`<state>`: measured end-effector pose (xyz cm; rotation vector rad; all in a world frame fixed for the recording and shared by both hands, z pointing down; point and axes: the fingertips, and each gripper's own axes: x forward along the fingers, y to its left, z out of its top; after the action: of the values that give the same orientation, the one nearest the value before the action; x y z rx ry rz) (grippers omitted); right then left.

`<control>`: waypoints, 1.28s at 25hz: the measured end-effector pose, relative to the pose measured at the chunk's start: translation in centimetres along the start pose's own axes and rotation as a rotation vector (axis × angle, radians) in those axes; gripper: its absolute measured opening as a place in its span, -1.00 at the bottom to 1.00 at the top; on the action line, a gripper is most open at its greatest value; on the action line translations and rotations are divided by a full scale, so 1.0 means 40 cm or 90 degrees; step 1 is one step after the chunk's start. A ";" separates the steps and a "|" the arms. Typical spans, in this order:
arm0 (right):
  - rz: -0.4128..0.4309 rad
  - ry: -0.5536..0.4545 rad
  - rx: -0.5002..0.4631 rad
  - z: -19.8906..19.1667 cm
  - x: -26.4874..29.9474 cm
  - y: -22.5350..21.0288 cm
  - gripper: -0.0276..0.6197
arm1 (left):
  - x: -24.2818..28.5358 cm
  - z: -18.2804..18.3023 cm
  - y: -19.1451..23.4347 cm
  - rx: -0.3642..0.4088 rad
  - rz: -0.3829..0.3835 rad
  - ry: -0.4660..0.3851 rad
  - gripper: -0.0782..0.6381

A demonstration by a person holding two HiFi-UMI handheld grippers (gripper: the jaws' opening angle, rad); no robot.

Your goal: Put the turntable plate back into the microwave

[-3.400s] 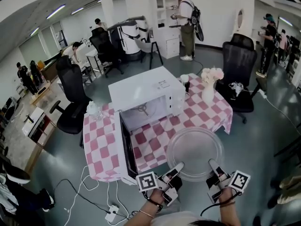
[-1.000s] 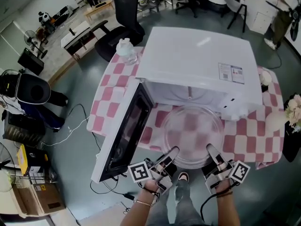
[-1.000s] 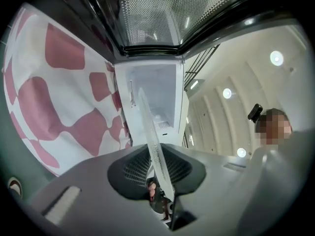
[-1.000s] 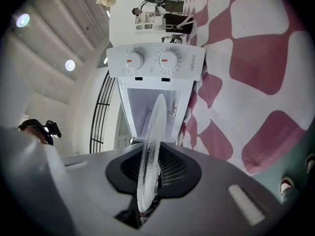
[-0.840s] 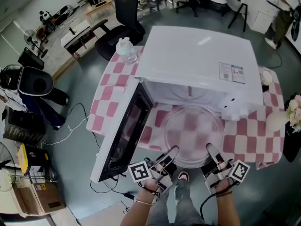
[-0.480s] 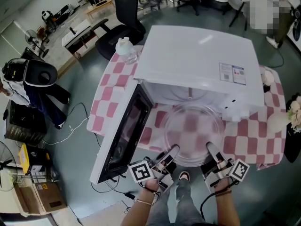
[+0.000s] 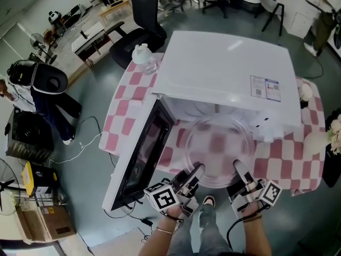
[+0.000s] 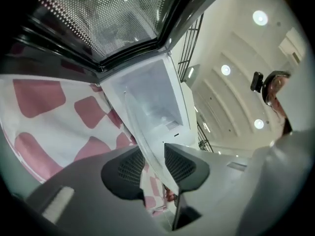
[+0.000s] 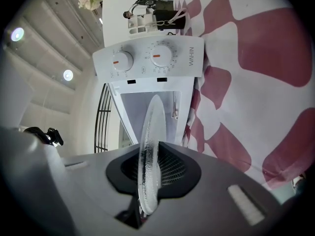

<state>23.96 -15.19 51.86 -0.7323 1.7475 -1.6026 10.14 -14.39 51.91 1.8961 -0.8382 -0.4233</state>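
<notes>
The clear glass turntable plate (image 7: pixel 218 151) is held level, its far edge at the mouth of the white microwave (image 7: pixel 229 73), whose door (image 7: pixel 141 159) hangs open to the left. My left gripper (image 7: pixel 196 170) is at the plate's near-left rim. In the left gripper view its jaws (image 8: pixel 153 163) are opening, with the plate rim (image 8: pixel 142 127) between the parted pads. My right gripper (image 7: pixel 238 167) is shut on the near-right rim. The right gripper view shows the plate (image 9: pixel 150 141) edge-on in that gripper (image 9: pixel 150 173), and the control panel (image 9: pixel 152 60) beyond it.
The microwave stands on a table under a pink-and-white checked cloth (image 7: pixel 128 95). A clear bottle (image 7: pixel 143 55) is at the back left and a white vase with flowers (image 7: pixel 330 129) at the right edge. A person (image 7: pixel 37 84) and office chairs are on the floor to the left.
Since the oldest frame the plate has come from the table's near edge to the microwave's open front. In the last second the left gripper rolled a little and the plate edged inward.
</notes>
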 end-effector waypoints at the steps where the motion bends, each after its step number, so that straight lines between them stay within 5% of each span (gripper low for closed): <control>1: 0.000 0.000 0.000 0.001 0.004 0.000 -0.79 | 0.002 0.002 -0.001 0.009 0.004 0.000 -0.44; 27: 0.017 -0.045 -0.015 0.048 0.086 0.003 -0.79 | -0.041 0.078 0.001 0.406 0.245 -0.026 -0.12; 32: 0.021 -0.046 -0.031 0.058 0.120 0.012 -0.79 | -0.042 0.098 0.000 0.423 0.245 -0.040 -0.16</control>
<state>22.73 -20.31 50.83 -0.7706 1.7436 -1.4984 6.58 -15.74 50.03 2.2427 -1.4849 0.0515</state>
